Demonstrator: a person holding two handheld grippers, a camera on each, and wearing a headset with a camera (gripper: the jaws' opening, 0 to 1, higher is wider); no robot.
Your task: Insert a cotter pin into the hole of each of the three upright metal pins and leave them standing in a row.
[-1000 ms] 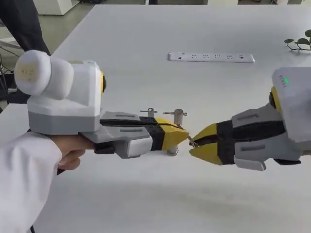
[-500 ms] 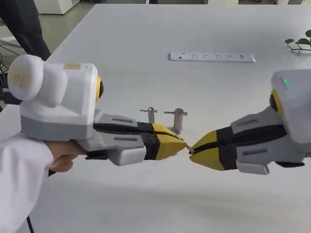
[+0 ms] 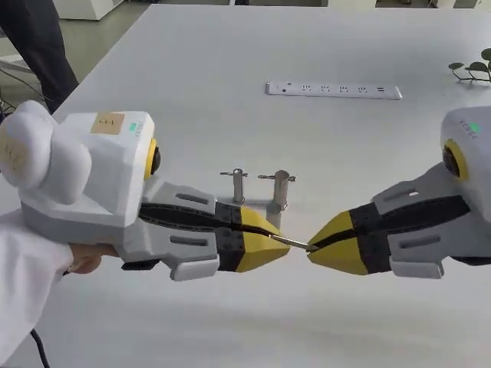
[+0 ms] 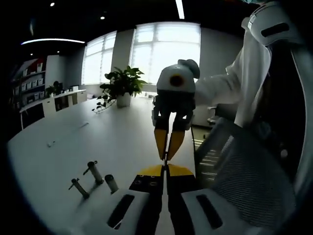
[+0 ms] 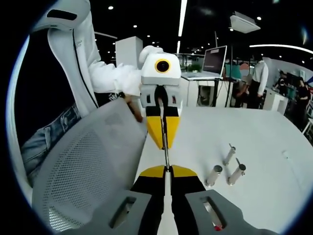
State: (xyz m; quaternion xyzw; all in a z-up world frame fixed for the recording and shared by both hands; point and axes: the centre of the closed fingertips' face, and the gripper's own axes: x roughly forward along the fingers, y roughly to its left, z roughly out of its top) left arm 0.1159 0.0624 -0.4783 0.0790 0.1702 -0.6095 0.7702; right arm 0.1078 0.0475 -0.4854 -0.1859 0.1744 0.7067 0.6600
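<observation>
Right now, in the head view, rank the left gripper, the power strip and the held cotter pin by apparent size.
1. left gripper: largest, though being close to the camera inflates it.
2. power strip: farther off.
3. cotter pin: smallest, pinched between both grippers, the right gripper at its other end.

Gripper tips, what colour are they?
Yellow on the left gripper and right gripper, both pinching the cotter pin; clearest in the head view.

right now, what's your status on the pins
Left gripper and right gripper both shut on one cotter pin, tip to tip. Two metal pins fitted, third pin bare. Nothing seen blocking it.
</observation>
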